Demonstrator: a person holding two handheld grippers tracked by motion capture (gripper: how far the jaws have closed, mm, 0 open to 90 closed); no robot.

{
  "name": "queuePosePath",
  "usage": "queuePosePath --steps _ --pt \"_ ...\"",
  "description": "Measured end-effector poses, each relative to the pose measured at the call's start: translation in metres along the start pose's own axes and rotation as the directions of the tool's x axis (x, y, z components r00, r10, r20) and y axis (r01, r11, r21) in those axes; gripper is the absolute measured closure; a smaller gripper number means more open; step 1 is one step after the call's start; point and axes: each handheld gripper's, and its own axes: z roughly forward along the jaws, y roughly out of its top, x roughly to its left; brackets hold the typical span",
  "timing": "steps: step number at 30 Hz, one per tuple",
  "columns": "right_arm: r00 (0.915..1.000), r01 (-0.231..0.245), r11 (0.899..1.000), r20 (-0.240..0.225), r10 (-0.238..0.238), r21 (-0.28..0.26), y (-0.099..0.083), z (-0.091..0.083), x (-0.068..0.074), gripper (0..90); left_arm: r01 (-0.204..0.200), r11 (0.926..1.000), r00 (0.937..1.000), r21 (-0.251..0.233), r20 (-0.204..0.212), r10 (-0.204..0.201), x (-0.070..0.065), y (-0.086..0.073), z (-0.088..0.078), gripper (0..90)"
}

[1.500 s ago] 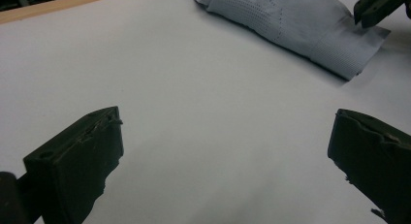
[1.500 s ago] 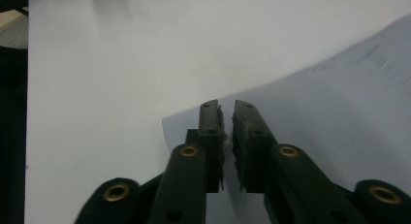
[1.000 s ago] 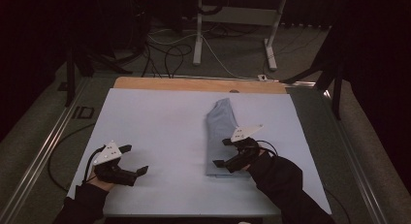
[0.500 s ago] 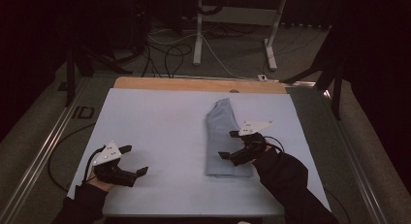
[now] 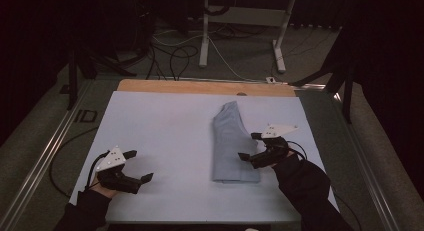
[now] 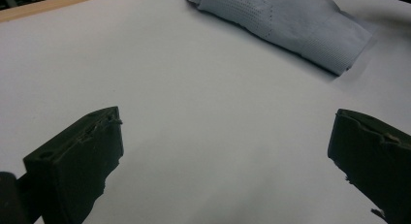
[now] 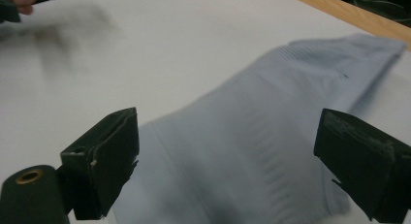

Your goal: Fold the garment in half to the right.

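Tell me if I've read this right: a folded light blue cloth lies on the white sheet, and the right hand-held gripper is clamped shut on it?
Not quite. The folded light blue cloth does lie on the white sheet, but the right hand-held gripper is not clamped on it. The right gripper view shows its two jaws spread wide apart, with the cloth lying loose between and beyond them.

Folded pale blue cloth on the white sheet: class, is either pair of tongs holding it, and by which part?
Nothing is held. The folded pale blue cloth lies flat; the right tongs are open beside its right edge, the left tongs open over bare sheet.
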Motion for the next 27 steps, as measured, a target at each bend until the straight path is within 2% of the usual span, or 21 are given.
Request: queuePosePath --steps 4,10,19,22,27 --pt "0.9994 -0.029 1.000 0.018 0.029 -0.009 -0.010 -0.006 -0.005 9.3 0.003 1.0000 1.0000 0.000 -0.004 -0.003 0.001 0.000 0.000 0.5" --pt "0.9954 -0.063 0.998 0.071 0.064 -0.021 -0.028 -0.016 -0.012 9.3 0.008 1.0000 0.9999 -0.004 -0.007 -0.008 0.002 -0.001 -0.001 0.5" --pt "0.9917 -0.094 0.996 0.087 0.094 -0.002 -0.054 -0.023 -0.014 9.2 -0.002 1.0000 1.0000 -0.003 -0.007 0.002 0.001 0.000 -0.001 0.5" --pt "0.9896 -0.117 0.993 0.084 0.116 0.003 -0.062 -0.022 -0.013 9.3 0.005 1.0000 1.0000 -0.005 -0.005 -0.005 0.001 -0.001 -0.001 0.5" --pt "0.9881 -0.115 0.993 0.105 0.112 0.020 -0.074 -0.020 -0.010 9.3 0.020 0.9997 0.9998 -0.014 -0.003 -0.020 0.002 -0.002 -0.002 0.5"
